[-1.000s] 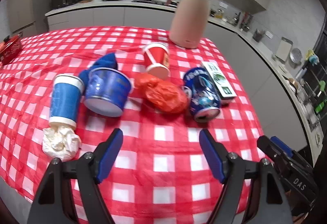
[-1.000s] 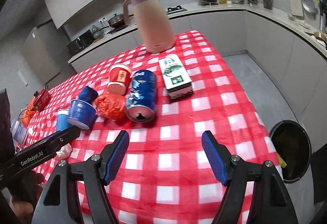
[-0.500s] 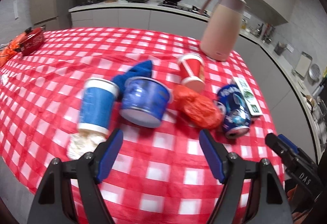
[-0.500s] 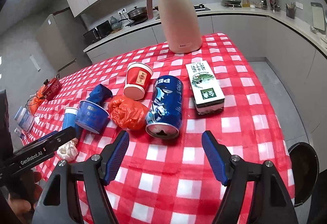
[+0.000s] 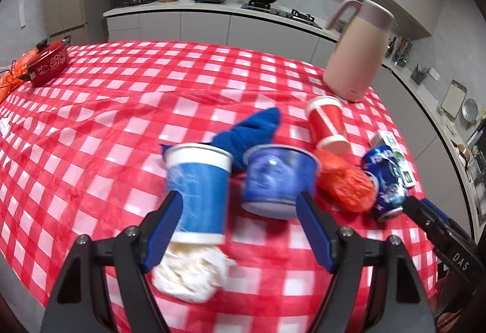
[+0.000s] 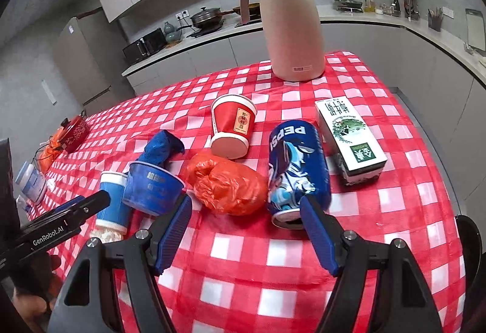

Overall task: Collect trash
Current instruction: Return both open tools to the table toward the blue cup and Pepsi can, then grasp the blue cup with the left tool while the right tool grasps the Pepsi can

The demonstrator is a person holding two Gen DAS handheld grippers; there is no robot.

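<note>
Trash lies in a row on the red checked tablecloth [image 5: 106,126]: a blue paper cup [image 5: 199,191] on its side, crumpled white tissue [image 5: 189,273], a blue bowl [image 5: 278,179], a blue cloth [image 5: 249,132], a red cup [image 5: 328,123], an orange plastic bag [image 5: 344,184], a Pepsi can [image 6: 297,169] and a green-white carton [image 6: 349,135]. My left gripper [image 5: 240,232] is open, just before the blue cup and bowl. My right gripper [image 6: 246,236] is open, just before the orange bag [image 6: 227,184] and the can.
A pink thermos jug [image 6: 290,23] stands at the table's far end. A red pot [image 5: 48,62] sits at the far left. A black bin [image 6: 469,245] stands on the floor off the table's right edge. Kitchen counters run behind.
Both grippers have moved forward toward the trash, so the items look larger and closer. The left one has also shifted left, toward the blue cup and bowl. Both stay open.
</note>
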